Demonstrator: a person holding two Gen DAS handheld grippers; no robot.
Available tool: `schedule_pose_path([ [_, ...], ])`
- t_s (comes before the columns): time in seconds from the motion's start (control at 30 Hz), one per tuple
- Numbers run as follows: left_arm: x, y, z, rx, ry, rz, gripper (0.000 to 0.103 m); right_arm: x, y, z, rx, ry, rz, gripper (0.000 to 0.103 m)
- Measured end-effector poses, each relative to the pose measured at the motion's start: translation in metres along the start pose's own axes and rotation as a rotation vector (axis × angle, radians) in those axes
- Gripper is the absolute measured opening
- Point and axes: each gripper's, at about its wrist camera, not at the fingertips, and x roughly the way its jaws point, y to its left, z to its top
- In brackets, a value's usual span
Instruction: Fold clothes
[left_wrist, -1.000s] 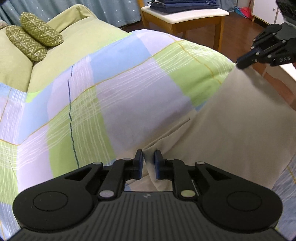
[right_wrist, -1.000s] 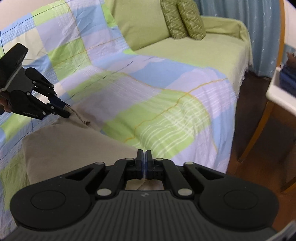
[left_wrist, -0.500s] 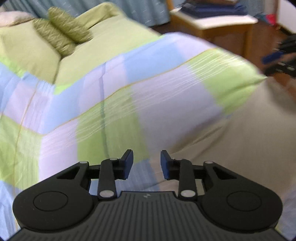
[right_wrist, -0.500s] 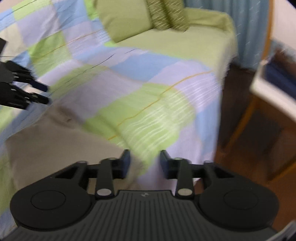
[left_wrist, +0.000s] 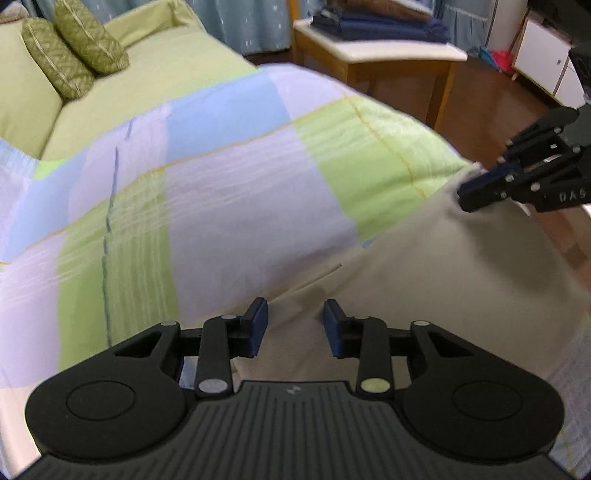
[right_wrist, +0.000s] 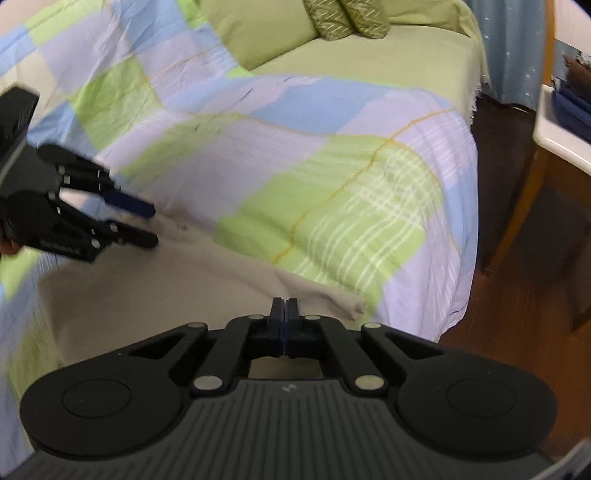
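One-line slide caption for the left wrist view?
Open left hand-held gripper over beige garment on a plaid bedspread; right hand-held gripper pinches its far corner.

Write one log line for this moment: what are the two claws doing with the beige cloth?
left claw: open over beige cloth | right claw: shut on cloth edge | bed: cloth lies there

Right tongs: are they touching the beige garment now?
Touching. In the left wrist view the right tongs pinch the beige garment at its raised corner; the right wrist view shows them closed.
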Motion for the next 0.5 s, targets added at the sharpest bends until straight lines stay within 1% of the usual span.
schedule_pose_path([
  [0.07,-0.005,0.004,-0.004,-0.007,0.003,0.017,0.041,-0.006,0.009,0.005,-0.012,-0.046,0.054,0.008],
  [0.13,-0.001,0.006,-0.005,-0.009,0.018,0.042,0.041,-0.001,0.022,0.013,-0.030,-0.066,0.119,0.007],
  [0.2,0.003,0.005,-0.008,-0.001,0.030,0.065,0.041,0.016,0.038,0.022,-0.067,-0.071,0.169,0.003],
  [0.27,0.005,-0.001,-0.012,0.008,0.012,0.087,0.041,0.038,0.053,0.028,-0.114,-0.066,0.199,0.002],
  [0.33,0.005,-0.004,-0.015,0.010,-0.004,0.097,0.041,0.067,0.064,0.034,-0.180,-0.033,0.195,0.001],
  [0.37,0.002,-0.006,-0.019,0.013,-0.017,0.099,0.041,0.074,0.064,0.035,-0.187,-0.026,0.182,0.000],
  [0.43,-0.003,-0.013,-0.026,0.047,-0.033,0.105,0.041,0.092,0.060,0.036,-0.174,-0.009,0.139,0.000],
  [0.5,-0.003,-0.018,-0.027,0.099,-0.035,0.122,0.041,0.104,0.053,0.043,-0.127,0.013,0.106,0.000],
])
